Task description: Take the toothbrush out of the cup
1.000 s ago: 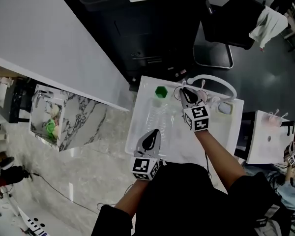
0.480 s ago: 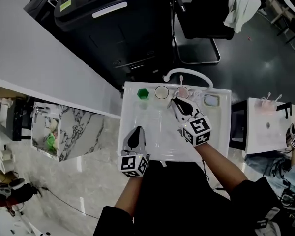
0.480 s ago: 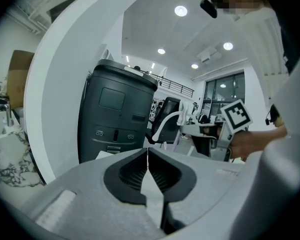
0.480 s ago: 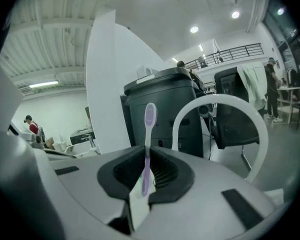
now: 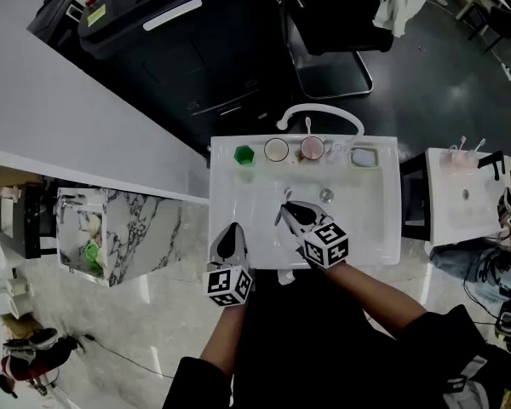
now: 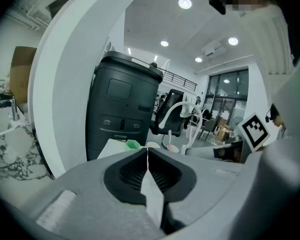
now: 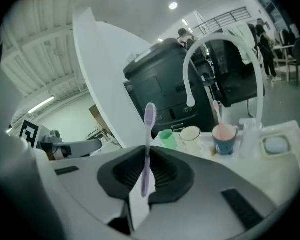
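In the head view we look down on a white sink (image 5: 238, 196) with the faucet (image 5: 318, 108) arching over its far edge. A row of things sits along that edge. The green cup (image 5: 244, 153) is off to the faucet's left and the white cup (image 5: 276, 149) is by its left foot. The pink cup (image 5: 312, 148) sits under the arch with a pink toothbrush (image 5: 307, 127) standing in it, and a soap dish (image 5: 364, 156) is by the right foot. The right gripper (image 5: 284, 206) hangs over the basin, nearer to us than the faucet and apart from the cups; what it carries is too small to make out from up here. The left gripper (image 5: 232, 230) sits further from the faucet, at the sink's near left edge. In the left gripper view we find its jaws pressed together with nothing between them, and the faucet and the three cups show beyond the tips. In the right gripper view the jaws are clamped on the handle of the purple toothbrush (image 7: 147, 134). It stands upright with its head above the gripper, clear of every cup and to the left of the faucet in this view. The white cup stands empty at the faucet's foot.
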Available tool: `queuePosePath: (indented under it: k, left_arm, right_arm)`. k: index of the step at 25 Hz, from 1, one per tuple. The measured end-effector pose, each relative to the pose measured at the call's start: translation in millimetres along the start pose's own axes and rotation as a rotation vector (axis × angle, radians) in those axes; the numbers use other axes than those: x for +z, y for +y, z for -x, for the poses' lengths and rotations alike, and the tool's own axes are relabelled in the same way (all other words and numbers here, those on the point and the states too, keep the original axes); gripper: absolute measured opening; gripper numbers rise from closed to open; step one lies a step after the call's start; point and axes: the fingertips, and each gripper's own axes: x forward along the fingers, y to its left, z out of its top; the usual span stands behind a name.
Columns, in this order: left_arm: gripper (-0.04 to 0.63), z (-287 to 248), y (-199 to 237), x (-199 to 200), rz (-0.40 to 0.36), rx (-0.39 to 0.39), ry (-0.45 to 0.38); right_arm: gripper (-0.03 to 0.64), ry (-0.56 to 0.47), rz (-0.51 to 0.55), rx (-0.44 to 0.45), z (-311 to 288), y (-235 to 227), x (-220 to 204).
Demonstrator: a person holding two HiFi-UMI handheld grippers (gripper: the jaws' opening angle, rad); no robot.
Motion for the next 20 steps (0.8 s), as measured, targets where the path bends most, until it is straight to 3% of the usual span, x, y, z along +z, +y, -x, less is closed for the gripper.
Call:
queuePosePath:
  k: [7, 13, 17, 20]
  left_arm:
    - [0.023, 24, 43, -9, 0.026, -0.023, 0.023]
    - [0.023, 43, 84, -20, 0.058, -0.054, 0.050]
    - [0.023, 48, 105, -28, 0.084, -0.107, 0.068]
    - [0.023, 52, 113, -36, 0.094, -0.157, 0.083]
  right_arm:
    - [0.032, 0.113, -0.109, -0.012, -57, 23, -49]
    - [0.032, 0.227, -0.305, -0.024, -117, 28, -95]
    - [0.032, 0.302, -0.334, -0.042, -157, 28, -116]
    - [0.032, 0.333, -0.360, -0.103, -180, 20, -125]
